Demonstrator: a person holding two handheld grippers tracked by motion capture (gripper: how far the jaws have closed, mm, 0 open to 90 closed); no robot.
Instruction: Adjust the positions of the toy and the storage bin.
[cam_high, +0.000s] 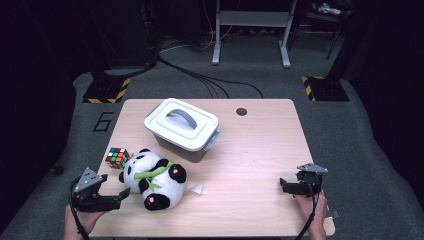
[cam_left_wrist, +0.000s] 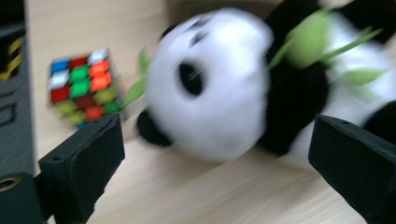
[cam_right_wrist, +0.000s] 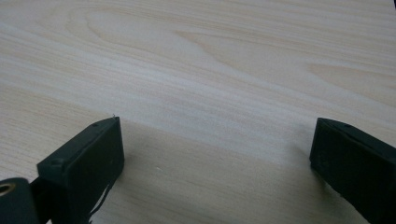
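My left gripper (cam_high: 121, 195) gapes empty; the panda (cam_high: 152, 178) lies just right of it — long axis slanting away; my right gripper (cam_high: 283, 185), open too, is well apart.

Table (cam_high: 250, 150) was evenly lit from above, surroundings fell to near black, panda (cam_left_wrist: 219, 84) and cube (cam_left_wrist: 81, 86) were blurred in the left gripper view, soft jaw shadows lay on sharp wood grain in the right gripper view.

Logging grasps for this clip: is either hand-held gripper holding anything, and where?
Nothing held. Left hand-held gripper gapes before the black-and-white plush panda; right hand-held gripper open over bare wood.
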